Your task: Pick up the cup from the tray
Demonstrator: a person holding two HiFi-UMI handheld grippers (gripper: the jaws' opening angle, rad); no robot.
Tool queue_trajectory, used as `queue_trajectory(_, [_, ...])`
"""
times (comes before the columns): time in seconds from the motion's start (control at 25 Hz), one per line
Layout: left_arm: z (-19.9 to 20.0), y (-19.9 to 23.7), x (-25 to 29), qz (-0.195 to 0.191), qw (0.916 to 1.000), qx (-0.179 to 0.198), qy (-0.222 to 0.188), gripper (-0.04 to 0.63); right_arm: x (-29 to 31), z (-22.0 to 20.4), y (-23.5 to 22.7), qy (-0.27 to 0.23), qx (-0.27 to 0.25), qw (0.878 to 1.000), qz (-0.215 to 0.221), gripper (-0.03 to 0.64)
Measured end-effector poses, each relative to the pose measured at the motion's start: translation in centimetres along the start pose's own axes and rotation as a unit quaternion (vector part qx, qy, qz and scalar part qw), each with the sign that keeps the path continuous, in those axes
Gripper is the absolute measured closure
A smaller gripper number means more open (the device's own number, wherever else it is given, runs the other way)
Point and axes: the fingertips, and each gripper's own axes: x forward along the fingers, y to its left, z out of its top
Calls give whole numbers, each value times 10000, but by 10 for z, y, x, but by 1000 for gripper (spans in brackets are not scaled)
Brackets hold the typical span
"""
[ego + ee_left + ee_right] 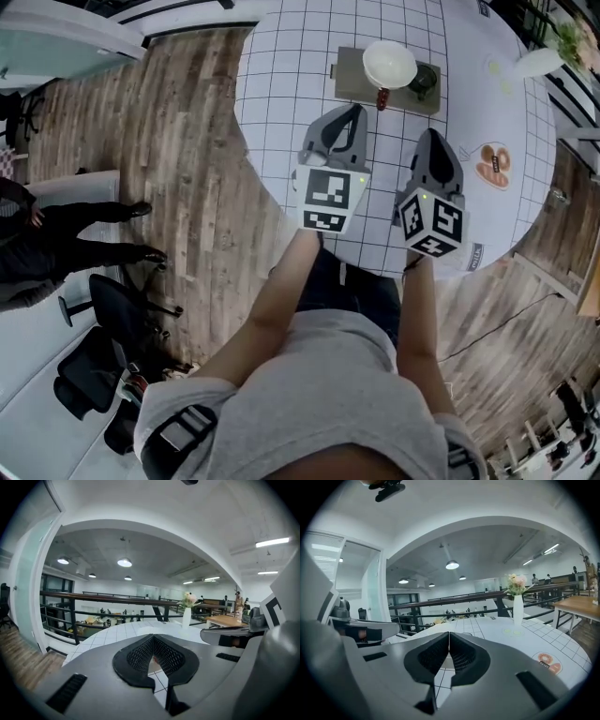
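Both my grippers are pressed shut on nothing. The left gripper (353, 112) and right gripper (429, 136) have their mesh-textured black pads (433, 656) meeting tip to tip. They hover over the round white table with thin black grid lines (281, 103). The glossy white round cup (389, 64) sits on the flat grey-brown rectangular tray (352, 82), just beyond the tips and not touching them.
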Motion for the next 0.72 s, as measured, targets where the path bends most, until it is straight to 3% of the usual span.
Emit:
queue_trajectory(0.32, [-20, 2, 20, 222, 9993, -82, 283, 588, 33, -12, -20, 154, -150, 9997, -144, 607])
queue_trajectory(0.72, [-39, 3, 45, 299, 9981, -108, 532, 588, 66, -37, -44, 475, 23, 9988, -136, 606])
